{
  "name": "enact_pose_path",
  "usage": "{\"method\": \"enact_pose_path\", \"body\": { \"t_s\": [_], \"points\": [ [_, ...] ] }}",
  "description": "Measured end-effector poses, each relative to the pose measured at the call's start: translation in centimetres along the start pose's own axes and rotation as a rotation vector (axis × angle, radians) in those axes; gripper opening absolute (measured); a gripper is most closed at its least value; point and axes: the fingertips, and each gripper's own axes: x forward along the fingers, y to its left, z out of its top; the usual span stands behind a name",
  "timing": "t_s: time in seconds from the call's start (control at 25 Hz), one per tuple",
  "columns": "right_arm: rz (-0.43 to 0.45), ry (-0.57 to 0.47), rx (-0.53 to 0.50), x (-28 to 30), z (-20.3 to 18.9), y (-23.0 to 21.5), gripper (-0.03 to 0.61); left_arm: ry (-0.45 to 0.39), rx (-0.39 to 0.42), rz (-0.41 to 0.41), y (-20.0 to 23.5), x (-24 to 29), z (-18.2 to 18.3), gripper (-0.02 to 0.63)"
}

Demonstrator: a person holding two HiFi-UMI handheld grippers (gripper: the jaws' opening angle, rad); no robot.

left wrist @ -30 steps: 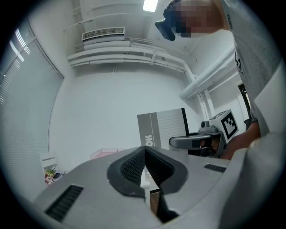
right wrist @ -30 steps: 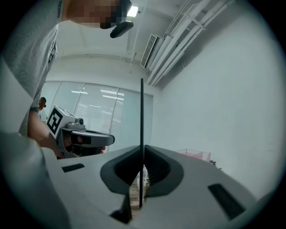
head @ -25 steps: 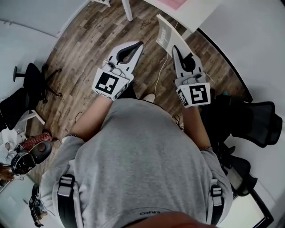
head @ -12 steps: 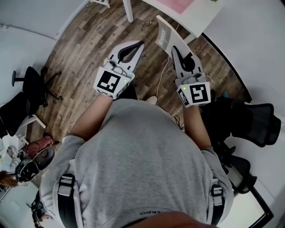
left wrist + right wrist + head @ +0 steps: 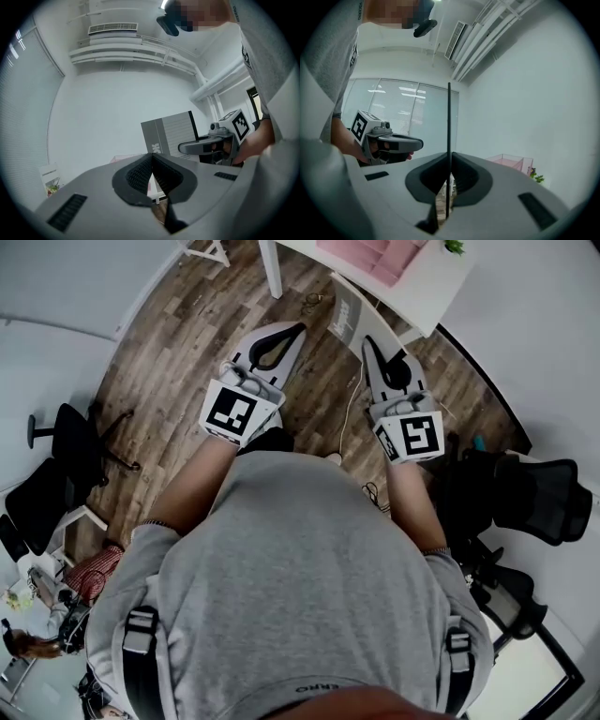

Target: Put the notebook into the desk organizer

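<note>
notebook: pinched in the right gripper, off the floor, sticking out past the jaws toward 12 o'clock. It shows edge-on in the right gripper view.
organizer: pink, on the white counter, at 1 o'clock from the notebook; near it, not touching.
long axis: in line with the right jaws, aimed roughly at the organizer.
nearer hand: right, and it already has the load.
right jaws: almost fully together, pads clamped on the notebook's near edge.
left gripper: jaws closed on nothing; at 9 o'clock of the right one, clear of the notebook.
next move (my read): carry toward 1 o'clock and drop it edge-first into a slot. The thin pinch may let it pivot.
</note>
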Motion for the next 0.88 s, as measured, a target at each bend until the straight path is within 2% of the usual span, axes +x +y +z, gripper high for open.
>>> {"method": "enact_pose_path", "body": {
  "t_s": [0.2, 0.44, 0.88],
  "points": [
    [-0.027, 0.018, -0.017, 4.7, 0.5, 0.6, 0.015, 0.0, -0.018, -0.038, 4.5, 0.3, -0.6, 0.02],
    [-0.088, 0.026, 0.029, 8.6, 0.9, 1.2, 0.015, -0.002, -0.036, -0.104, 8.6, 0.3, -1.2, 0.02],
    [-0.152, 0.037, 0.025, 12.4, 1.2, -0.7, 0.015, -0.019, -0.023, -0.134, 13.5, 2.6, -1.2, 0.02]
  ]
}}
